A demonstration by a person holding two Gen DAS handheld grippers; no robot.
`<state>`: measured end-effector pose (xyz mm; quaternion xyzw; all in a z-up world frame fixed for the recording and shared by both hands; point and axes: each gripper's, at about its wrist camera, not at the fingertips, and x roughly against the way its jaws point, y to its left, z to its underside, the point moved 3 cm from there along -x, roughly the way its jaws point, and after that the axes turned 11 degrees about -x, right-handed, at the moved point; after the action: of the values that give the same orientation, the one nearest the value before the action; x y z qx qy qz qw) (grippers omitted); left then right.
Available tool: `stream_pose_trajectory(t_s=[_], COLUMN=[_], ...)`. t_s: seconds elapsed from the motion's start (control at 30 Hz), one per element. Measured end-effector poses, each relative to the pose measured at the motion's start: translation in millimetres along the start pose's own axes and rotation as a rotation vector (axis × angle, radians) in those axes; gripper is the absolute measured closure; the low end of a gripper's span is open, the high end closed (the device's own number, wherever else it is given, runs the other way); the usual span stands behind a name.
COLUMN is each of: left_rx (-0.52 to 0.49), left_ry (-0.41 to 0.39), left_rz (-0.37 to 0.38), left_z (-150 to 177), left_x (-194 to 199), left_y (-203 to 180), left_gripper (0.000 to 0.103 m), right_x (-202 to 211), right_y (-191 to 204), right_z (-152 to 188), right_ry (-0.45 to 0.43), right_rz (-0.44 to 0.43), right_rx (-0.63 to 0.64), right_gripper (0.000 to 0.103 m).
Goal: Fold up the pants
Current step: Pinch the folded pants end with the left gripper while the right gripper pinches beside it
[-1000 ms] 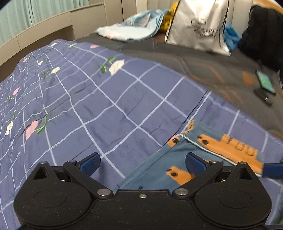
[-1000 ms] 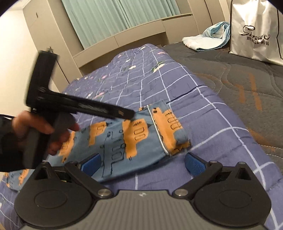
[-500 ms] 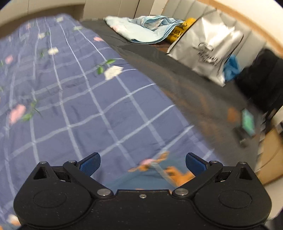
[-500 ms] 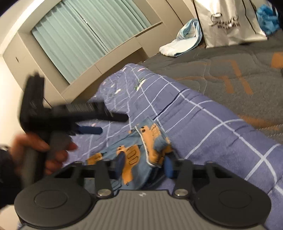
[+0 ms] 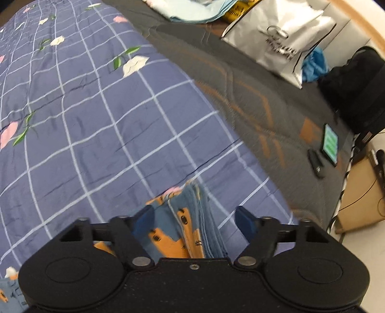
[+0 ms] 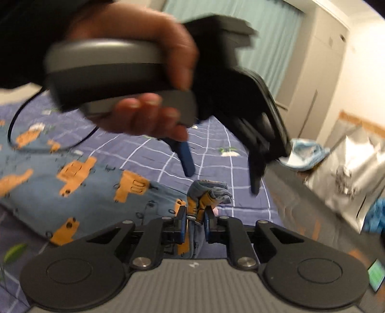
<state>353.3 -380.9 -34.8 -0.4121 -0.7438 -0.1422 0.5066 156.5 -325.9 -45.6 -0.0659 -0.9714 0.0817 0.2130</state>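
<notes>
The pants (image 6: 79,190) are blue with orange animal prints and lie on the purple checked quilt (image 5: 96,125). My right gripper (image 6: 195,225) is shut on a bunched corner of the pants (image 6: 207,195) and holds it up. My left gripper (image 5: 192,219) is open, with that raised cloth (image 5: 190,228) standing between its fingers. In the right wrist view the left gripper (image 6: 221,178) hangs open just above the pinched corner, held by a hand (image 6: 149,79).
A dark grey blanket (image 5: 252,96) covers the bed's right side, with a phone (image 5: 330,144) and a small black device (image 5: 316,163) on it. A white shopping bag (image 5: 279,38), light blue cloth (image 5: 197,12) and a black bag (image 5: 361,86) lie beyond.
My right gripper has closed on the pants corner and lifted it. My left gripper has swung over and down above that corner, now with the cloth between its open fingers.
</notes>
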Motion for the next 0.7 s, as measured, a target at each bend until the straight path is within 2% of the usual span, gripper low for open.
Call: stream_pose_trajectory(t_s=[0.13,0.2,0.27,0.53,0.7], left_rx=[0.028,0.044,0.05,0.12,0.164], left_ry=[0.01,0.0,-0.018,-0.135,-0.231], left_rz=[-0.004,-0.009,-0.013,-0.037,-0.091], left_z=[9,12,15,41,77], left_x=[2,7,15,75,125], left_y=[5,7,9,24,40], left_gripper=[0.062,0.068,0.088,0.091,0.091], right_x=[-1,0,2,24,44], right_y=[10,13,16,32,55], right_z=[-1,-1,-2,-23,-42], right_ry=[-0.004,-0.003,-0.007,-0.071,-0.124], right_rz=[0.005,0.003,0.003,-0.019,-0.108], right_rx=[0.053,0.064,0.074,0.088,0.08], right_gripper=[0.088,0.088,0.088,0.09,0.09])
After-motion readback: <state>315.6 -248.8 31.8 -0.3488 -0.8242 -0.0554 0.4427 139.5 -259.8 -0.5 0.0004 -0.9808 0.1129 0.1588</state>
